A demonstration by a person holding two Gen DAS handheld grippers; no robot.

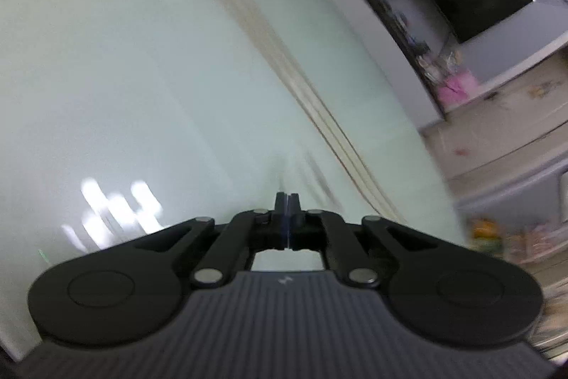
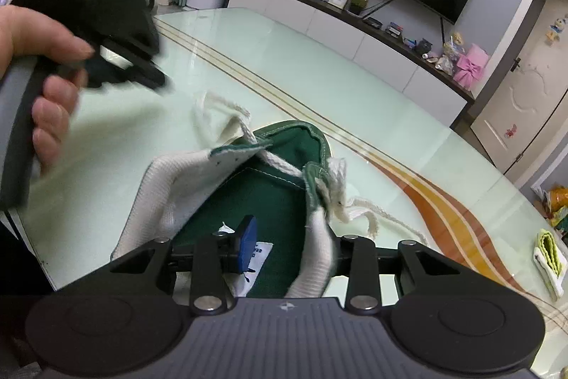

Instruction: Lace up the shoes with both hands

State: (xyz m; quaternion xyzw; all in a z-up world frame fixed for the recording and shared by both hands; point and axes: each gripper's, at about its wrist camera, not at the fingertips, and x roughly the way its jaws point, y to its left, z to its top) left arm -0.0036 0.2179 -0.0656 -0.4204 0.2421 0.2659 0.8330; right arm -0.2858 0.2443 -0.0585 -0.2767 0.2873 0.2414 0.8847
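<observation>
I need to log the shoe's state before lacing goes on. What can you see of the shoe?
The shoe is green canvas with a white ribbed lining and a white label inside. It lies on the glass table, opening toward the right-wrist camera. A white lace crosses between the eyelet flaps, its loose ends trailing on both sides. The right gripper straddles the collar, one finger inside the shoe.

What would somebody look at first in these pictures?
The green shoe with its loose white lace, lying on the glass table right before the right gripper, whose fingers stand open around the shoe's collar. At upper left, a hand holds the blurred left gripper above the table.
</observation>
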